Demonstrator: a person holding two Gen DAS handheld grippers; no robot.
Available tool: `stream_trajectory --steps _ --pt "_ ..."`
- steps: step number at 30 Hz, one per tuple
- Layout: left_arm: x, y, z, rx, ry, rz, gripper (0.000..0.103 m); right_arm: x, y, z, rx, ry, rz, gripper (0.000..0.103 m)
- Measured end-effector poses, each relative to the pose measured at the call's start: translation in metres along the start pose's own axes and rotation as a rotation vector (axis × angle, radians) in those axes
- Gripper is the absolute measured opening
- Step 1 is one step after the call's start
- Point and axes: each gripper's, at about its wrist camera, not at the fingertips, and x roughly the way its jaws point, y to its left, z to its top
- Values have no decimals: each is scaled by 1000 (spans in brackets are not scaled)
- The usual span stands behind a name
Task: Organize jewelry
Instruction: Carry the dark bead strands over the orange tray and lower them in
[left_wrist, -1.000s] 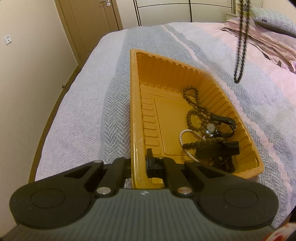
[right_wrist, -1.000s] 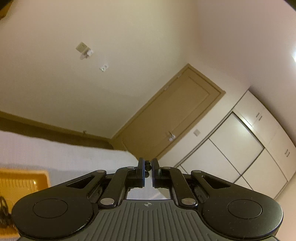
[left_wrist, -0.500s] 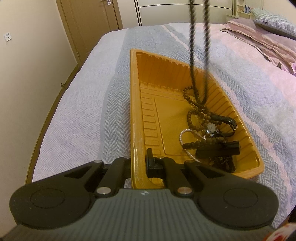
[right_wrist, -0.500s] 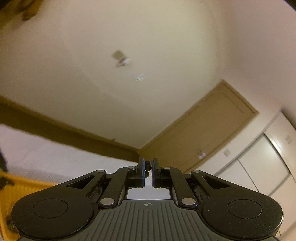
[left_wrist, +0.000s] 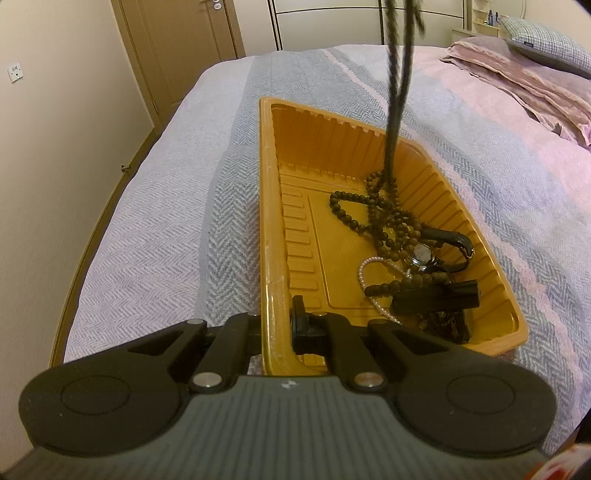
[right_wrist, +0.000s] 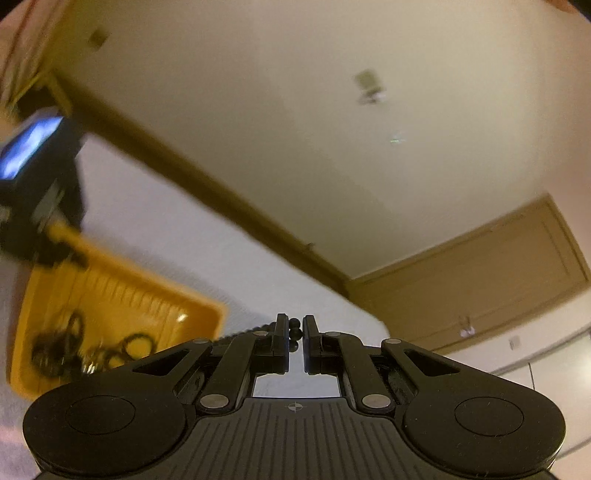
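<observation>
Grey herringbone bed (left_wrist: 155, 236), brown door (left_wrist: 177, 51); left tongs (left_wrist: 275, 325) clamp the orange tray (left_wrist: 267, 206), right tongs (right_wrist: 294, 341) pinch a bead necklace (left_wrist: 397, 92).

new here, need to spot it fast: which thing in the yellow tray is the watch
On the bed lies a yellow tray, its near rim pinched by the left claw. Its jewelry is heaped along the right side, and the watch sits in the middle of that heap. It alone has a round, pale, shiny face on a dark strap; the brown beads and pearl strand are strings.
</observation>
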Motion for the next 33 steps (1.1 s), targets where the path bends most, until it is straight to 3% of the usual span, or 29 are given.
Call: stream_trajectory --steps 3,12,33 --pt "0 0 0 -3 1 -1 4 19 19 -10 -55 25 35 7" --pt "2 3 -1 -12 6 -7 3 56 44 -28 -47 54 94 7" --pt "4 2 -1 -12 6 -7 3 70 61 -27 -92 72 146 7"
